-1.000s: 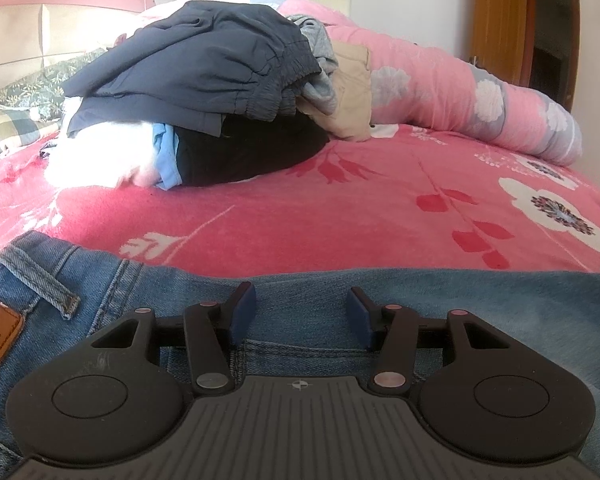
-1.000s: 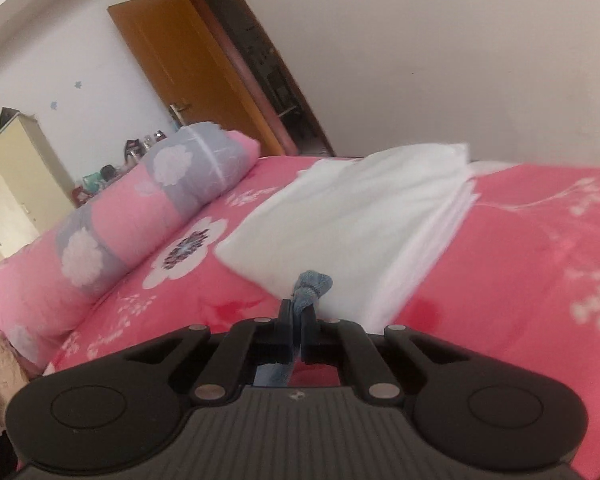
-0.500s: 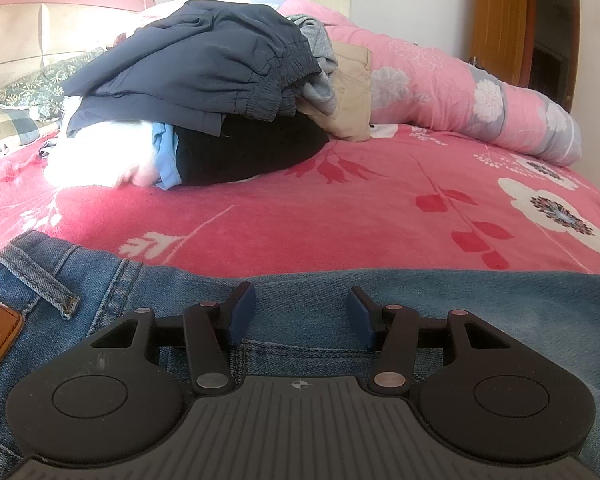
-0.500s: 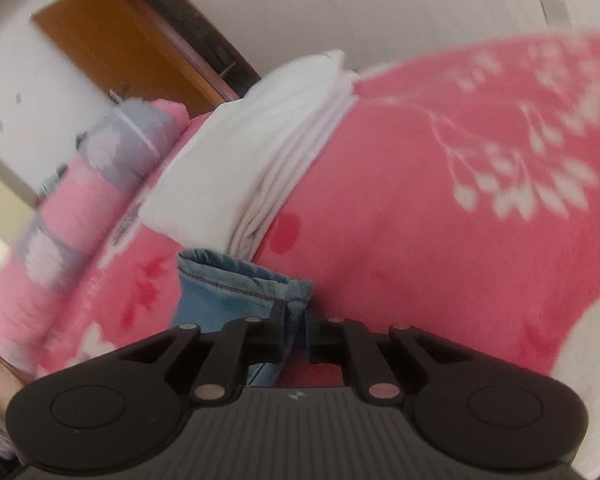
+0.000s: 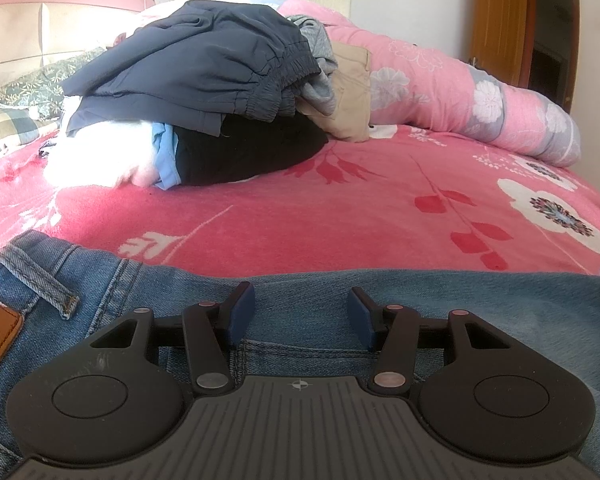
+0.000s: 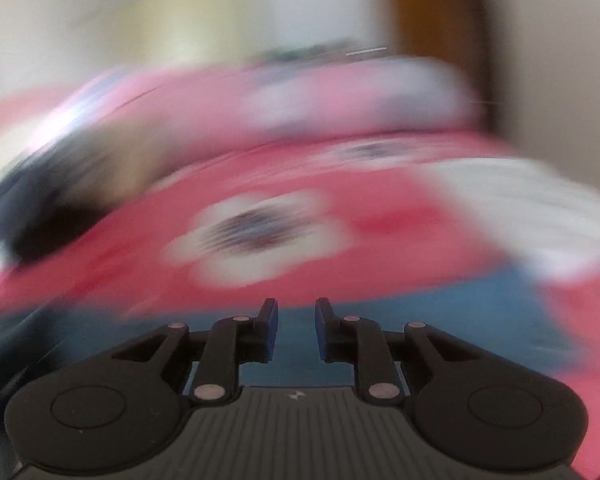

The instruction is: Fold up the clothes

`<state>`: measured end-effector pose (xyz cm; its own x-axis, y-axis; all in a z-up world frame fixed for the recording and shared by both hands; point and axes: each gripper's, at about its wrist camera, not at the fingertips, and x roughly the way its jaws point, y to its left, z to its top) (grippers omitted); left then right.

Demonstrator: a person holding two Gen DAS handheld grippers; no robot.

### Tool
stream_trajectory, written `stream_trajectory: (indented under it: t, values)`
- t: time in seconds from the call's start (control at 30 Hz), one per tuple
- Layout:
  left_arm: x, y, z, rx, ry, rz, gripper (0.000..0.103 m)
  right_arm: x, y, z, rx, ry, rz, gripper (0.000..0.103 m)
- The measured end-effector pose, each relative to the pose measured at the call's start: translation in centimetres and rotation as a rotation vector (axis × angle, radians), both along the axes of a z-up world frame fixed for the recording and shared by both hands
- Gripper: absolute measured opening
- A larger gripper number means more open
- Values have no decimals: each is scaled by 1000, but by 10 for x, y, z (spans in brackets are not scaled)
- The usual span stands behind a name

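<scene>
Blue jeans (image 5: pixel 308 300) lie flat across the near part of the pink bed, waistband and leather patch at the left. My left gripper (image 5: pixel 302 312) is open and rests low over the jeans with nothing between its fingers. In the blurred right wrist view, my right gripper (image 6: pixel 296 320) is open with a small gap, just above the blue denim (image 6: pixel 440 312); nothing is held in it.
A pile of unfolded clothes (image 5: pixel 204 80), navy, black, white, grey and tan, sits at the back left of the bed. A rolled pink floral quilt (image 5: pixel 460 96) lies along the far side. Folded white cloth (image 6: pixel 540 208) lies at the right. A wooden door (image 5: pixel 500 28) stands beyond.
My right gripper has let go of the jeans edge, opened, and swung quickly left, blurring its view. The left gripper has not moved.
</scene>
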<state>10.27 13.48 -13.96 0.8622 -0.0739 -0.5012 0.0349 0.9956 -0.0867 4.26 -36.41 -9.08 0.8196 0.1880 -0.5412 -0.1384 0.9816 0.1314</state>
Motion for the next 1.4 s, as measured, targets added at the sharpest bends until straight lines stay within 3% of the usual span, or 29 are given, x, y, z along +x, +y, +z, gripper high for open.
stream_trajectory:
  t: [0.13,0.2,0.27,0.4,0.47,0.53,0.6,0.7,0.73,0.83,0.93,1.0,1.07,1.13,1.2,1.33,1.4]
  values:
    - [0,0,0,2,1,0,52,54,41,-45,7,118,153,19]
    - [0,0,0,2,1,0,52,65,36,-48,-30,90,156,18]
    - [0,0,0,2,1,0,52,68,10,-44,-76,78,52,18]
    - [0,0,0,2,-1,0,52,63,-94,-48,-86,104,-269,17]
    - [0,0,0,3,-1,0,52,50,-152,-50,58,116,-406,13]
    - [0,0,0,3,0,1,52,34,-179,-42,57,99,-531,16]
    - [0,-1,0,7,1,1,52,15,-184,-31,68,41,-525,17]
    - [0,-1,0,9,2,1,52,-8,-160,-33,157,35,-331,17]
    - [1,-1,0,11,3,1,52,-12,-150,-38,140,49,-275,17]
    - [1,-3,0,25,8,1,52,-21,-150,-57,70,74,-283,14]
    - [1,-4,0,31,10,2,53,-29,-196,-53,125,69,-533,13]
    - [1,-4,0,28,9,2,53,-36,-205,-42,125,75,-633,7]
    - [1,-4,0,28,8,2,53,-43,-198,-29,84,77,-682,10]
    - [1,-4,0,28,8,2,53,-54,-155,-15,-17,48,-588,12]
    - [1,-4,0,30,8,2,53,-68,-106,1,-77,2,-444,25]
    - [1,-3,0,15,7,1,53,-95,18,33,-236,-108,-82,46]
    - [1,-2,0,8,6,-1,53,-110,79,40,-329,-169,96,49]
